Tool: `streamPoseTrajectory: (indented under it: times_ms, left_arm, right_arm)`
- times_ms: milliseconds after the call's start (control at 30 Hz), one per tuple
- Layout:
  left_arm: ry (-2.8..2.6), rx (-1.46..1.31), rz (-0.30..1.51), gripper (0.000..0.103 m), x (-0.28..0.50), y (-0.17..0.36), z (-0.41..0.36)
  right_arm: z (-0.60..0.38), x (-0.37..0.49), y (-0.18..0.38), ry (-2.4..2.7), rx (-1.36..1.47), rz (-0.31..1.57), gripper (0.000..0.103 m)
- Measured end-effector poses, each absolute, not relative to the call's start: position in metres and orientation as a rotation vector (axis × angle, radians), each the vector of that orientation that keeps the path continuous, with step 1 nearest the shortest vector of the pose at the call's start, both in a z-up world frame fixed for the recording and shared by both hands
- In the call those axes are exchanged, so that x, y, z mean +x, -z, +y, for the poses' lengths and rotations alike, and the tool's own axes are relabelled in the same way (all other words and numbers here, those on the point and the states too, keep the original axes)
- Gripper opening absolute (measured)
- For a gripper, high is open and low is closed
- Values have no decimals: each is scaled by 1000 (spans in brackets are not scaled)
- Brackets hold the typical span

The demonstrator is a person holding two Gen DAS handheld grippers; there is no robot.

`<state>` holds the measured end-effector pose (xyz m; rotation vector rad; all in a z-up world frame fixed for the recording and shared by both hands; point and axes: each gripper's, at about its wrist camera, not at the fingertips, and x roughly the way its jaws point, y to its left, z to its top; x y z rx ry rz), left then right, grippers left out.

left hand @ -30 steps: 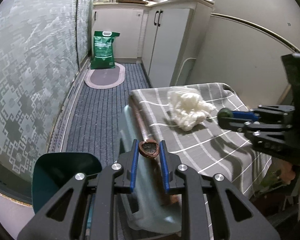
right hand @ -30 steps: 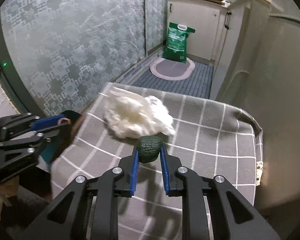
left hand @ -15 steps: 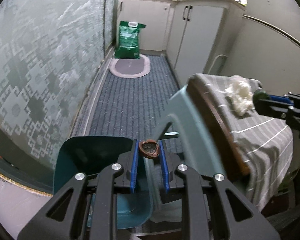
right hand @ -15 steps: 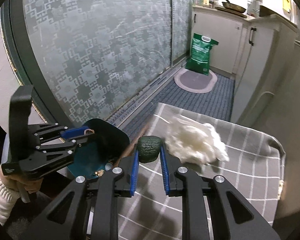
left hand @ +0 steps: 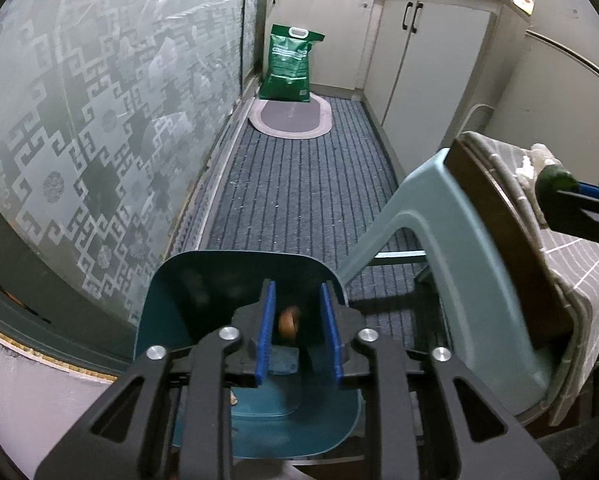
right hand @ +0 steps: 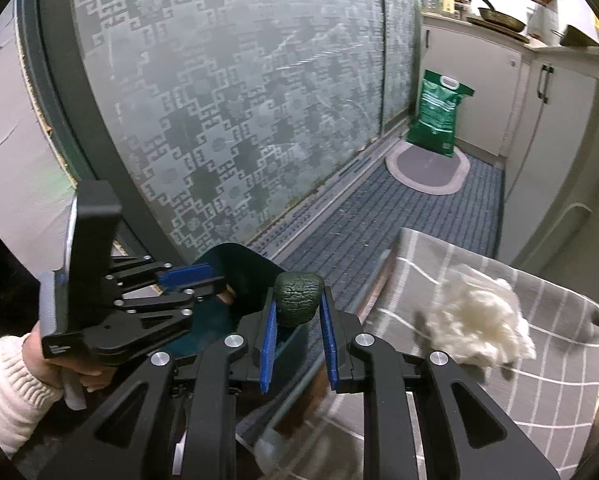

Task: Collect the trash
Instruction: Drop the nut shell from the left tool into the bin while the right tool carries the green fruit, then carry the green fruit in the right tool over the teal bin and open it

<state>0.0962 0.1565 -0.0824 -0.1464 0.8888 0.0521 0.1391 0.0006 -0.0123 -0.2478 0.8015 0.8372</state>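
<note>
Trash is going into the teal bin (left hand: pixel 203 280). The left gripper (left hand: pixel 297 332), jaws apart, is over it; a brown shell (left hand: pixel 288 320) drops between them. The right gripper (right hand: pixel 297 312) clamps a dark green peel (right hand: pixel 297 298) at the bin's edge; next, release over the opening.

A grey checked cloth (right hand: pixel 547 392) covered the worktop (left hand: pixel 499 216), draping over its edges. A crumpled white tissue wad (right hand: pixel 479 320) lay on the cloth near the far edge. On the striped floor mat (left hand: pixel 307 184) beside the worktop stood a teal bin (left hand: pixel 203 280), with an oval rug (left hand: pixel 291 118) and a green bag (left hand: pixel 289 64) at the far end.
</note>
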Motion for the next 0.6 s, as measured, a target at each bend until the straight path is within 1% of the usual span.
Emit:
streamPoseTrajectory:
  times_ms: [300, 600]
  left_arm:
    - [-71, -154, 880, 29, 86, 79, 173]
    - [-85, -182, 823, 30, 65, 56, 194]
  right_arm:
    - [27, 132, 18, -885, -264, 815, 20]
    - [64, 126, 32, -927, -297, 842, 20]
